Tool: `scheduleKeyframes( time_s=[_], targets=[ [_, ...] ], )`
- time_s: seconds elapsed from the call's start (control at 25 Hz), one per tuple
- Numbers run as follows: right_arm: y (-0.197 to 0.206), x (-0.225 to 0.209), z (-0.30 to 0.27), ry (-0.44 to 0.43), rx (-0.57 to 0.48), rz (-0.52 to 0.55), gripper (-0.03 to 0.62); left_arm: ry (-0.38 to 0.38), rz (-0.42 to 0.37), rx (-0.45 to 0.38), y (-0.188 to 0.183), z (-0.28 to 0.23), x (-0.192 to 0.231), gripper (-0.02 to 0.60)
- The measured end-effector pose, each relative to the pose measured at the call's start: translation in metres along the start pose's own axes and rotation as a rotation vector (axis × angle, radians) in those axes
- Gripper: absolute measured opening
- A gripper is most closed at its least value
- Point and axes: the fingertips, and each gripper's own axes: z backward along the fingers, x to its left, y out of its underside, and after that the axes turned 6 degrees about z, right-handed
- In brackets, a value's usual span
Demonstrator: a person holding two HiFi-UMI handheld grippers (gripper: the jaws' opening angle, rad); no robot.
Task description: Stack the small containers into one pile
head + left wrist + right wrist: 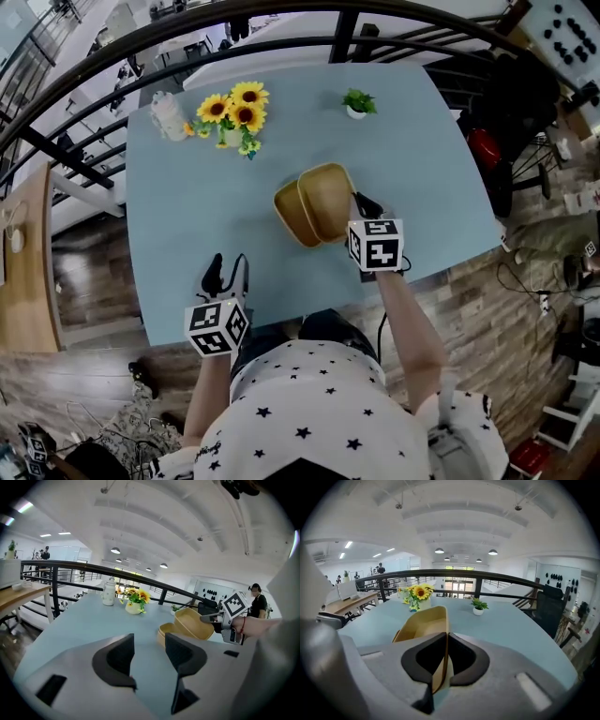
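Two tan oval containers sit mid-table. One container [291,217] rests on the blue table [187,216]. The second container [328,199] is tilted, leaning over the first one's right side. My right gripper [364,206] is shut on its right rim. In the right gripper view the thin wall of this held container [423,625] is pinched between the pads of the right gripper [446,641]. My left gripper [226,275] hovers near the table's front edge, open with nothing in it. In the left gripper view the left gripper [149,654] faces both containers [192,623].
A vase of sunflowers [234,112] and a white jar [170,117] stand at the far left of the table. A small potted plant [357,103] is at the far right. A black railing [281,28] runs behind the table.
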Motion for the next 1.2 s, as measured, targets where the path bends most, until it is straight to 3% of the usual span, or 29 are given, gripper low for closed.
scheduleKeyframes(
  time_s=[0.64, 1.2],
  targets=[
    [0.001, 0.051, -0.023, -0.118, 0.043, 0.068, 0.020, -0.067, 0.039, -0.014, 0.002, 0.015, 0.030, 0.195],
    [0.010, 0.057, -0.039, -0.171, 0.083, 0.102, 0.020, -0.099, 0.053, -0.023, 0.003, 0.013, 0.033, 0.195]
  ],
)
